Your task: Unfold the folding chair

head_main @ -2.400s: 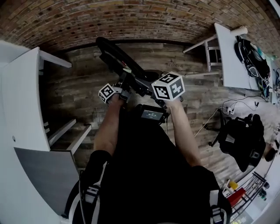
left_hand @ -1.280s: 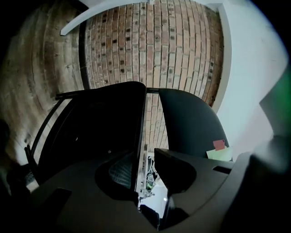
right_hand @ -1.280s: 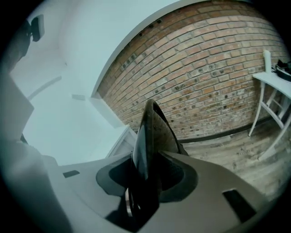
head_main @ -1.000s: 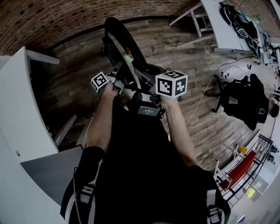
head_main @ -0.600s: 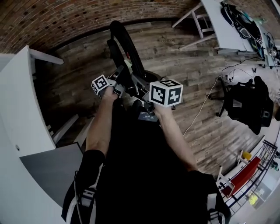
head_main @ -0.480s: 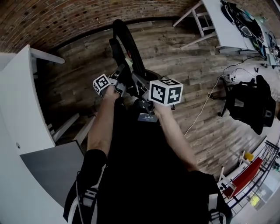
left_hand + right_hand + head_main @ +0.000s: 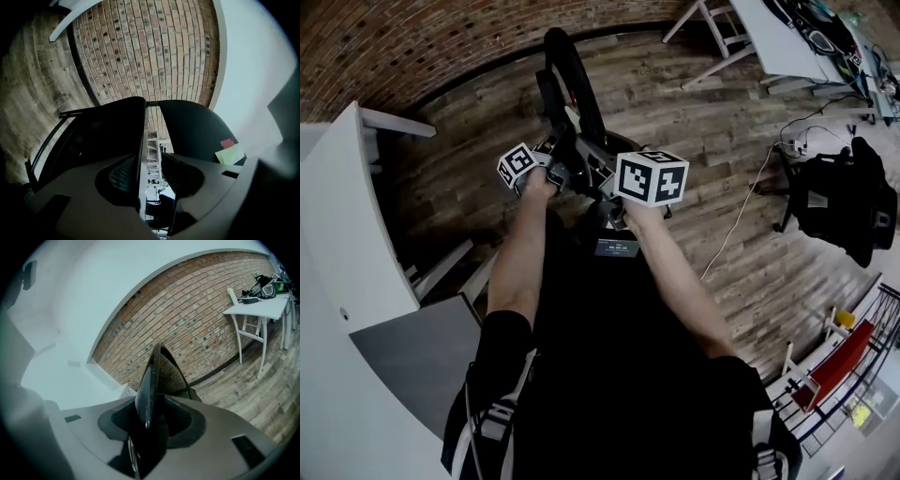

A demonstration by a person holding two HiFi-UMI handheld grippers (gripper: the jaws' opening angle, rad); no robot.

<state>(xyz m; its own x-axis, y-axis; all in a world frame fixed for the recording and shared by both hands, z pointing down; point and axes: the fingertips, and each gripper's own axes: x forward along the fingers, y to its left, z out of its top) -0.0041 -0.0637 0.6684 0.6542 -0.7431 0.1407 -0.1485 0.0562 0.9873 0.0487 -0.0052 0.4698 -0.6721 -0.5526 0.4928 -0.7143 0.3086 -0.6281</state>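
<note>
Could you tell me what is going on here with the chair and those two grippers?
A person stands over a black folding chair on the wooden floor, a handheld gripper in each hand. The left gripper and right gripper each have an edge of the chair between their jaws, which have just been opening, so neither looks clamped. The chair looks largely folded.

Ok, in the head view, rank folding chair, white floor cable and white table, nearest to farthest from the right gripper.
1. folding chair: ahead, between the jaws of the right gripper, which have just been opening.
2. white cable: on the floor, to its right.
3. white table: farthest, upper right.
</note>
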